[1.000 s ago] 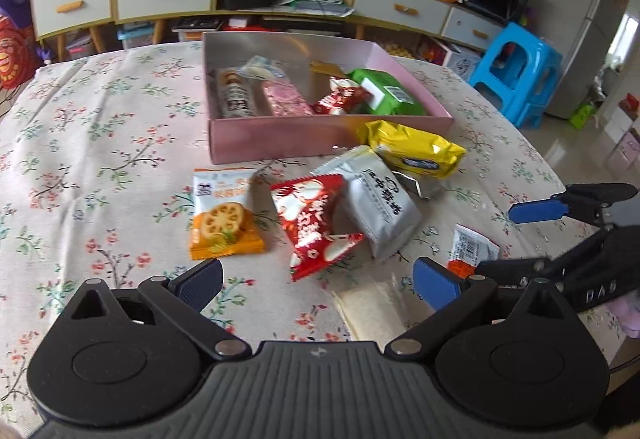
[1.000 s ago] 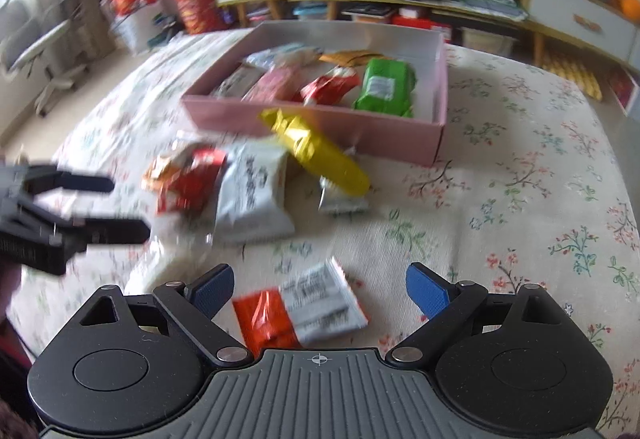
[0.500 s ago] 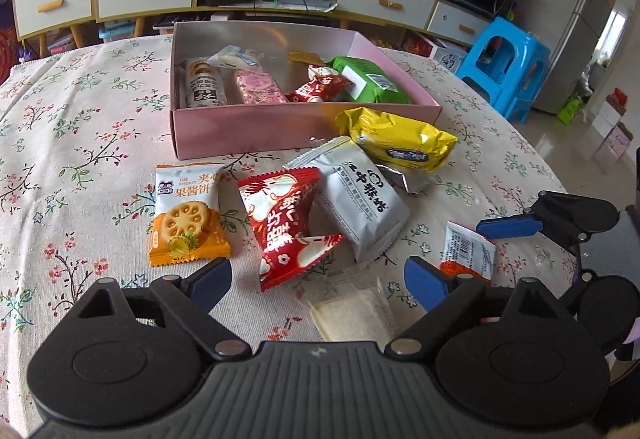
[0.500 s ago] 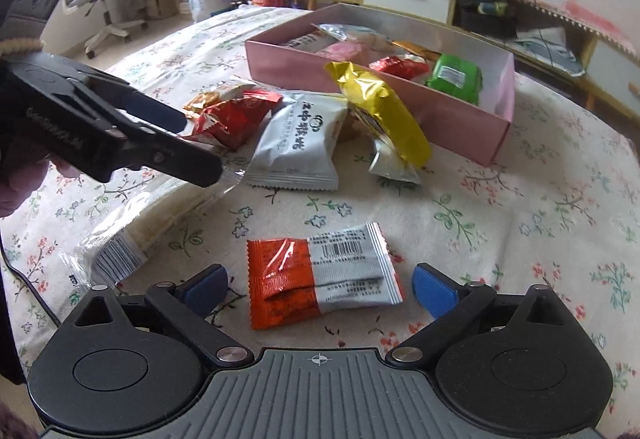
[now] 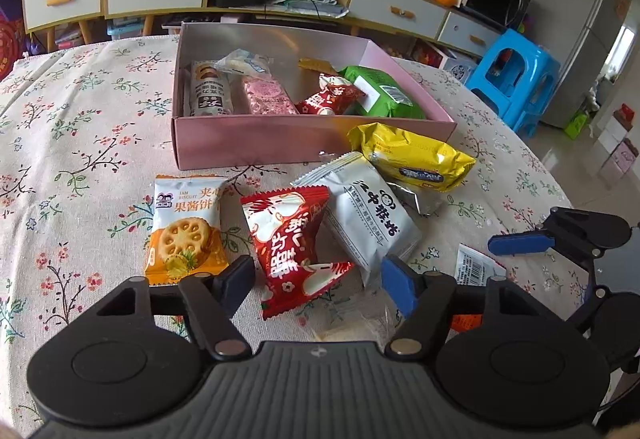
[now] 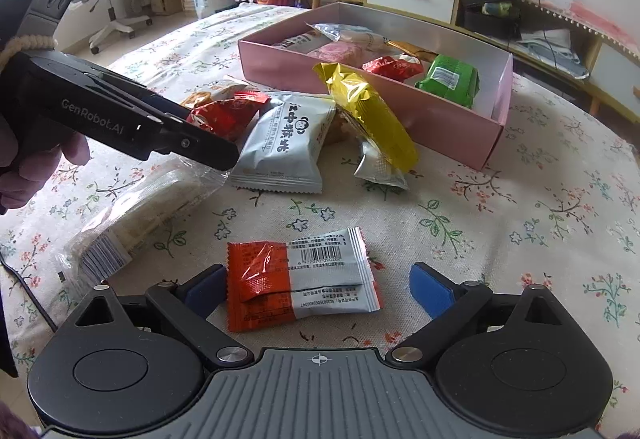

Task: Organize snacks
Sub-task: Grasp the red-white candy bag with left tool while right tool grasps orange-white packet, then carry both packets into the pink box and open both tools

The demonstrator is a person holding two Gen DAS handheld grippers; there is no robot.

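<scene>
Left gripper (image 5: 318, 281), jaws closing round clear-wrapped cracker pack (image 6: 136, 211) to lift it; right gripper (image 6: 316, 289) spread over orange-grey sachet (image 6: 300, 283). Pink box (image 5: 280, 147) at 12 o'clock, w/ snacks.

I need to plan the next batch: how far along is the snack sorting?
Partly done. Several packets, including a green one, already lie in the pink box. The left claw is closing over a clear packet; the right claw straddles an orange-grey packet. About seven snacks remain on the table.
</scene>
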